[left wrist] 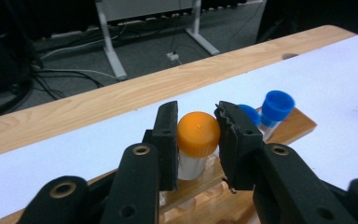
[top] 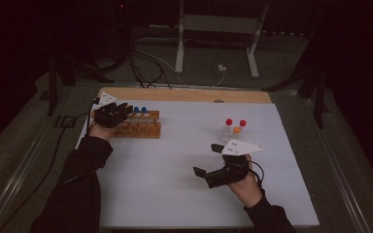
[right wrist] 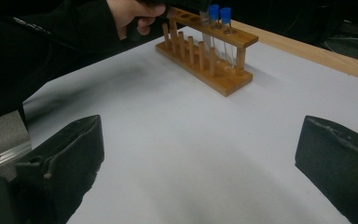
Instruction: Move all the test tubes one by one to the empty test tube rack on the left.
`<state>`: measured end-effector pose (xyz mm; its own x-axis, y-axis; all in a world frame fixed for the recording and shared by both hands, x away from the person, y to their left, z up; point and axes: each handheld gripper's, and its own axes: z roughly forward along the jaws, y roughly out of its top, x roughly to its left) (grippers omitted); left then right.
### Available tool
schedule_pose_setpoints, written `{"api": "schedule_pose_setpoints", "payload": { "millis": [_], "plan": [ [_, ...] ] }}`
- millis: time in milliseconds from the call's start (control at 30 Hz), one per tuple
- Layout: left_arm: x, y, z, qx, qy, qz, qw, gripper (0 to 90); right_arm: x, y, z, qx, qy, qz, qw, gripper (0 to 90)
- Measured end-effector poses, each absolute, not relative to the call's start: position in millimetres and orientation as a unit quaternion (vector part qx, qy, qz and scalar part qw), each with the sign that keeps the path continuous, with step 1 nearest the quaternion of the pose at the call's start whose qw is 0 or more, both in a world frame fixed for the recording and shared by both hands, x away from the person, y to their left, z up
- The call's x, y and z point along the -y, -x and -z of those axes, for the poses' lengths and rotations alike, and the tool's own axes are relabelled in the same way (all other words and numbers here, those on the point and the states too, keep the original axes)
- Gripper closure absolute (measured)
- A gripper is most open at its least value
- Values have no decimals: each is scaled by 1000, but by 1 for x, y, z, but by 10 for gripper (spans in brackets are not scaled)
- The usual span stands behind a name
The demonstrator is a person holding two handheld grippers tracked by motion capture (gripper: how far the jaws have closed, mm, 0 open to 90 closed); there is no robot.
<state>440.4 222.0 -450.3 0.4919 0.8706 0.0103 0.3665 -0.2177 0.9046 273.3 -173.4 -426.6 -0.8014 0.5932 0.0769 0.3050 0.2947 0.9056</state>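
Orange-capped tube (left wrist: 197, 140) stands upright, cap up, in the wooden rack (left wrist: 289, 128).

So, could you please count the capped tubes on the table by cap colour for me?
Orange caps: 2, one between the left gripper's jaws at the wooden rack, one loose on the table.
Blue caps: 2, both in the rack.
Red caps: 2, loose.
Total: 6.
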Motion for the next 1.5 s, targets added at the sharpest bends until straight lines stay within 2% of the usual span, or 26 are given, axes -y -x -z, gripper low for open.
{"api": "schedule_pose_setpoints", "payload": {
  "millis": [133,433,633,733,800,867,933,1000,1100,1200,1500],
  "plan": [
    [-222,-437,444,-419,-731,-266,468,632,176,-273,424,-790,-285,-524,141,15],
    [-227,-417,419,-409,-726,-257,490,441,184,-274,417,-783,-288,-529,153,15],
    [-230,-392,405,-384,-727,-236,518,270,196,-276,408,-774,-296,-535,167,15],
    [-229,-381,403,-365,-736,-214,529,159,203,-278,404,-769,-301,-534,180,15],
    [-227,-374,404,-353,-741,-202,534,151,209,-280,401,-763,-308,-537,186,15],
    [-223,-366,406,-341,-750,-191,534,89,215,-282,399,-759,-314,-537,192,15],
    [-220,-359,408,-333,-754,-186,534,77,223,-285,397,-752,-323,-537,205,15],
    [-215,-352,411,-320,-760,-174,537,22,229,-289,396,-750,-329,-529,220,15],
    [-207,-341,417,-301,-769,-151,544,21,237,-296,397,-748,-339,-520,233,16],
    [-199,-330,423,-285,-775,-148,544,21,244,-303,400,-746,-347,-509,251,16],
    [-184,-311,440,-257,-786,-134,547,21,258,-320,422,-753,-374,-477,255,34]
  ]
}}
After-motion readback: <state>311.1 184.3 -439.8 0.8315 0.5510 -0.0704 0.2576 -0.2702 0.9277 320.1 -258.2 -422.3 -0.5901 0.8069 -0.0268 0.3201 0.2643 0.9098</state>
